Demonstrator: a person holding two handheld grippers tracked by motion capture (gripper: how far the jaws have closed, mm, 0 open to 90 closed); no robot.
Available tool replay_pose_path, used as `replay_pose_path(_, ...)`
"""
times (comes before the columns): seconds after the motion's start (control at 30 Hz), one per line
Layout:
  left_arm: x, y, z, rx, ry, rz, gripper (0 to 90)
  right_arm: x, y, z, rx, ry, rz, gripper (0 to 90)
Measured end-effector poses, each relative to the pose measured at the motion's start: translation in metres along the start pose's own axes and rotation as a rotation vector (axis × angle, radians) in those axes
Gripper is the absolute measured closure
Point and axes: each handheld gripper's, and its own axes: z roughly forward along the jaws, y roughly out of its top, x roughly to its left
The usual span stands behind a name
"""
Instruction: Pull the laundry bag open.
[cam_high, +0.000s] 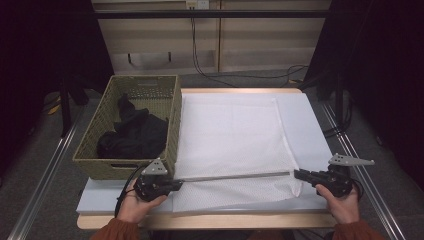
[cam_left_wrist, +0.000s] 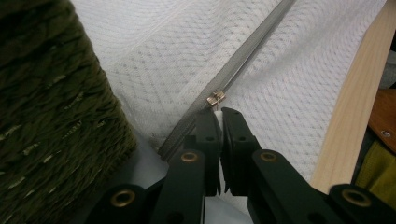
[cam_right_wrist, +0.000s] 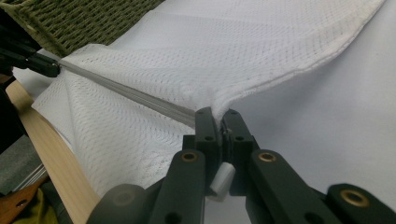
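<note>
Dark curtains close us in on both sides, with a pale panelled wall and dangling cables out back, and we're at a light wooden table (cam_high: 210, 220) topped with a white board (cam_high: 320, 145).

On the left of it sits an olive woven basket (cam_high: 102, 119), and inside it is a crumpled heap of black clothing (cam_high: 134, 134), bunched toward the near right corner and poking up a bit at the back. The far end of the basket looks bare.

Touching the basket's right wall lies a white mesh laundry bag (cam_high: 230, 132), spread flat over most of the board. A grey zipper (cam_high: 235, 176) runs straight across its near part. Our left gripper (cam_high: 176, 183) is at the zipper's left end, just below the basket's near corner, jaws pinched together on the white tab hanging off the small metal slider (cam_left_wrist: 215, 98). Our right gripper (cam_high: 298, 173) is at the other end, jaws clamped on the bag's fabric right where the zipper stops, so the fabric puckers up a little there in the right gripper view.

Room-wise: the bag's near edge sits close to the table's front lip. Right of the bag there's a bare strip of board. On the left, the basket crowds our left hand (cam_high: 134, 204).
</note>
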Motion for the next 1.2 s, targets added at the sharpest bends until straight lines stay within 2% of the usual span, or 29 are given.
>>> replay_pose_path(0.7,0.0021,-0.0081,-0.0062,0.016,0.010,-0.014,86.5,-0.0011,-0.0018,-0.0019,0.006,0.004,0.006,87.3)
replay_pose_path(1.2,0.0013,-0.0080,-0.0051,0.025,0.004,-0.003,86.5,-0.0023,-0.0014,0.0005,0.014,0.000,0.001,87.3)
